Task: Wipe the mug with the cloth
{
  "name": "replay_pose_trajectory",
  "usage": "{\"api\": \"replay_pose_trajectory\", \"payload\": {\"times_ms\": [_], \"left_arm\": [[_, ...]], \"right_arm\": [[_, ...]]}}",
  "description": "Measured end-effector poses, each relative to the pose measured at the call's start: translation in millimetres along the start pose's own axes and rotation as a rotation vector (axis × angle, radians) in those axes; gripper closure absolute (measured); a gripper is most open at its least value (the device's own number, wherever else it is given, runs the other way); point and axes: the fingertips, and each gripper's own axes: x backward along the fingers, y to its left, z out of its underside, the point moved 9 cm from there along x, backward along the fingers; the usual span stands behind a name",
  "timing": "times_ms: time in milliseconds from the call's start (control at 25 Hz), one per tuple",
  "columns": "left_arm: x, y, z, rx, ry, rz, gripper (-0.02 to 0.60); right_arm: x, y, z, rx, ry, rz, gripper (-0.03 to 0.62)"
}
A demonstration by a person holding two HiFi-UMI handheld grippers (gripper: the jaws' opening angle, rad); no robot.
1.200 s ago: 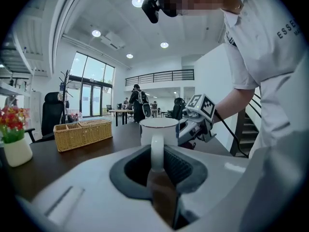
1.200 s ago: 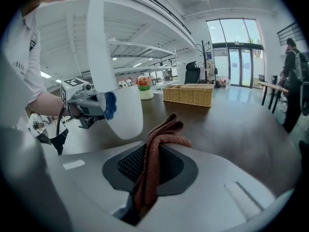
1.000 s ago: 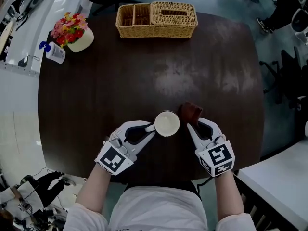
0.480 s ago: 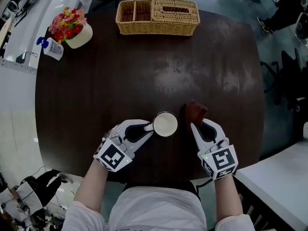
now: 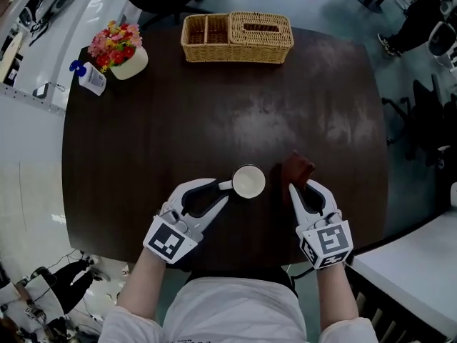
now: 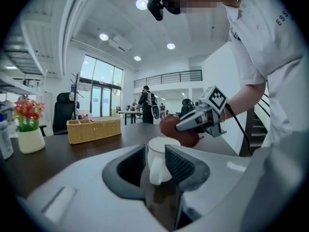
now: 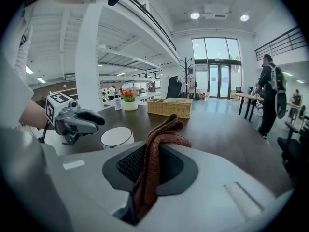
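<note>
Left tool (image 5: 226, 188) grips the mug (image 5: 249, 182) by its handle; right tool (image 5: 297, 186) pinches the cloth (image 5: 296, 167)

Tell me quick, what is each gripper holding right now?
Left gripper: closed on the handle of the white mug.
Right gripper: closed on the reddish-brown cloth.

A dark table (image 5: 143, 120) on grey floor (image 5: 335, 6), in a white hall with tall windows (image 7: 216, 66) and ceiling spotlights (image 7: 194, 15).

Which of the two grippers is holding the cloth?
The right gripper: its fingers pinch the red-brown cloth, while the left gripper grips the white mug by its handle.
</note>
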Motion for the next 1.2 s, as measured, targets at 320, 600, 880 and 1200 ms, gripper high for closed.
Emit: {"api": "replay_pose_trajectory", "payload": {"times_ms": [320,600,880,1200], "left_arm": [[66,-34,-68,0.092,-0.111,-0.386,0.581],[99,-99,-103,0.042,-0.153,-0.488,0.581],[112,-199,-113,0.008,-0.153,-0.521,0.581],[136,-315,-102,-0.031,-0.112,-0.579,0.581]], "right_arm": [[60,48,-22,-0.003,-0.08,0.133,0.516],[124,73,-26,0.05,-0.192,0.173,0.516],[205,107,12,0.029,-0.264,0.115,0.516],[303,143,48,0.032,-0.354,0.076,0.516]]}}
